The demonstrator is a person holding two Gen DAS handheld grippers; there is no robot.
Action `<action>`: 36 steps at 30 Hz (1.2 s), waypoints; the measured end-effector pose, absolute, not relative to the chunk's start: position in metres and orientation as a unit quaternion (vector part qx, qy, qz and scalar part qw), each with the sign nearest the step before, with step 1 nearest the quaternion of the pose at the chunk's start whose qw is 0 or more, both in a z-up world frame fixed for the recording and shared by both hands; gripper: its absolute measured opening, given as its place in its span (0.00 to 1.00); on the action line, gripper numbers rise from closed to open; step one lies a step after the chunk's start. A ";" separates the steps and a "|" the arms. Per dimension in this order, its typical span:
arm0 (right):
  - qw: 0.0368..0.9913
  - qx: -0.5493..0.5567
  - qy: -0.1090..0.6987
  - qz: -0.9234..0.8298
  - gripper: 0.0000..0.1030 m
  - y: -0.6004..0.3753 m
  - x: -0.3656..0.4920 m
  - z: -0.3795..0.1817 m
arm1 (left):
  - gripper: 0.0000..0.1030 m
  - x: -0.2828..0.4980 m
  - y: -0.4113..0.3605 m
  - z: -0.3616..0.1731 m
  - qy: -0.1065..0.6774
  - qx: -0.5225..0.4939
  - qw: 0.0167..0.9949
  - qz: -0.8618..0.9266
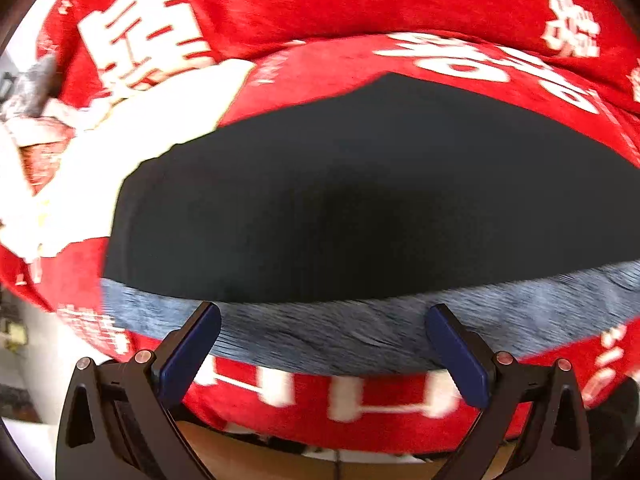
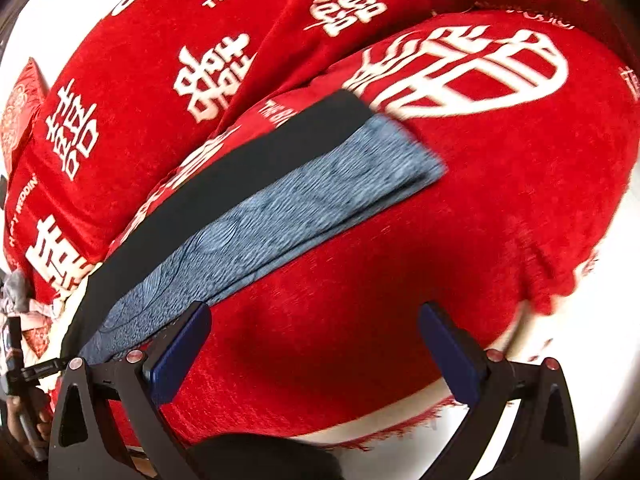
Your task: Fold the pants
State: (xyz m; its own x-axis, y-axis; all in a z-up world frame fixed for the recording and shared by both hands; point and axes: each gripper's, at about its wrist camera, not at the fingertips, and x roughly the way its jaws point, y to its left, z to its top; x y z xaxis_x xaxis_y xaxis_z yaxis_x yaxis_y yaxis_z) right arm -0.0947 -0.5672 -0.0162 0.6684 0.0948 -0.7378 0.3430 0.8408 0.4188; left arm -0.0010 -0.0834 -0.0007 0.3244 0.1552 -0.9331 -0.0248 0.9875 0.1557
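Between my left gripper [image 1: 322,320], jaws spread and holding nothing, runs the grey waistband [image 1: 360,332] of the pants [image 1: 360,200], so I judge I am lined up to take that edge. Largest is the red blanket [image 2: 400,280] with white characters, spread as my folding surface; the dark pants lie flat on it. My right gripper [image 2: 314,320], also spread and empty, hovers over bare blanket beside the waistband's end. No containers show.
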 end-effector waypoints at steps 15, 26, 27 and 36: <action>0.892 0.274 0.358 -0.043 1.00 -0.553 -0.028 -0.002 | 1.00 0.027 -0.276 0.011 0.588 0.063 0.797 -0.125; 0.890 0.309 0.327 -0.067 1.00 -0.582 0.001 -0.003 | 1.00 0.045 -0.300 -0.012 0.603 0.050 0.790 -0.098; 0.890 0.310 0.327 -0.069 1.00 -0.584 0.005 -0.003 | 1.00 0.045 -0.300 -0.012 0.603 0.050 0.791 -0.097; 0.883 0.318 0.337 -0.072 0.99 -0.600 0.033 -0.003 | 1.00 0.048 -0.302 -0.014 0.603 0.054 0.791 -0.090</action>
State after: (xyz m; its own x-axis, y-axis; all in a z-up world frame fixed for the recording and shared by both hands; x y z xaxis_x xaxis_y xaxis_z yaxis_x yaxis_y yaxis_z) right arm 0.0332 -0.5996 -0.0028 0.7629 0.0879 -0.6405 0.3410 0.7870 0.5141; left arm 0.0484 -0.3021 -0.0142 0.2571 -0.0773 -0.9633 0.2064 0.9782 -0.0234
